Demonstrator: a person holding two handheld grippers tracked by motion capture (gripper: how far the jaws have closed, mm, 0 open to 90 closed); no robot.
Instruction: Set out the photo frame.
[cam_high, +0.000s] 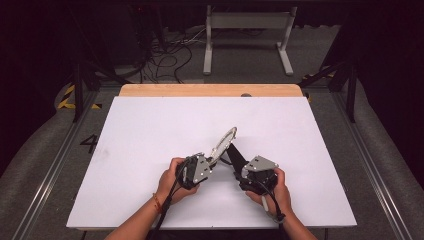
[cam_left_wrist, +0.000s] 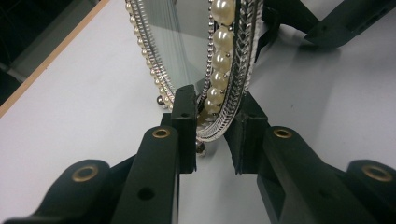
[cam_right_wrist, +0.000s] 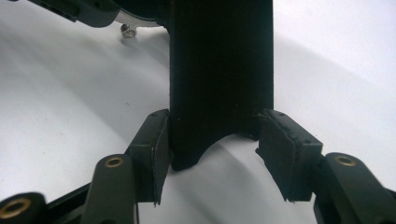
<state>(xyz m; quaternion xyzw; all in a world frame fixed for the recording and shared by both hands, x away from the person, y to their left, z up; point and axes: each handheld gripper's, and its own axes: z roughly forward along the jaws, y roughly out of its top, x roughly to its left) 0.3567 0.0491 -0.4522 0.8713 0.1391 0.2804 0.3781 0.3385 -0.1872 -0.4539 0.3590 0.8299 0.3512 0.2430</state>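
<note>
In the high view, a pearl-rimmed oval mirror (cam_high: 223, 142) stands tilted near the middle of the white table (cam_high: 150, 130), with its black back stand (cam_high: 235, 156) slanting down toward the person's right. The left tongs (cam_high: 209, 162) meet the mirror's lower edge, and the right tongs (cam_high: 240, 172) meet the foot of the stand; both hands hold their tools close together near the table's front. Pad contact cannot be judged from this height. The left gripper view supplies the detail: the mirror's rim (cam_left_wrist: 224, 93), with a row of pearls and a silver chevron band, passes between the two black jaws, which press against it on either side, so the left tongs are clamped on the rim. A small ball foot (cam_left_wrist: 160, 100) of the frame rests on the table beyond. The right gripper view shows the stand (cam_right_wrist: 219, 70) as a broad black strip with a notched lower end. It sits between the jaws, the left pad (cam_right_wrist: 159, 149) flush against its edge and the right pad touching its corner, so the right tongs grip the stand.
</note>
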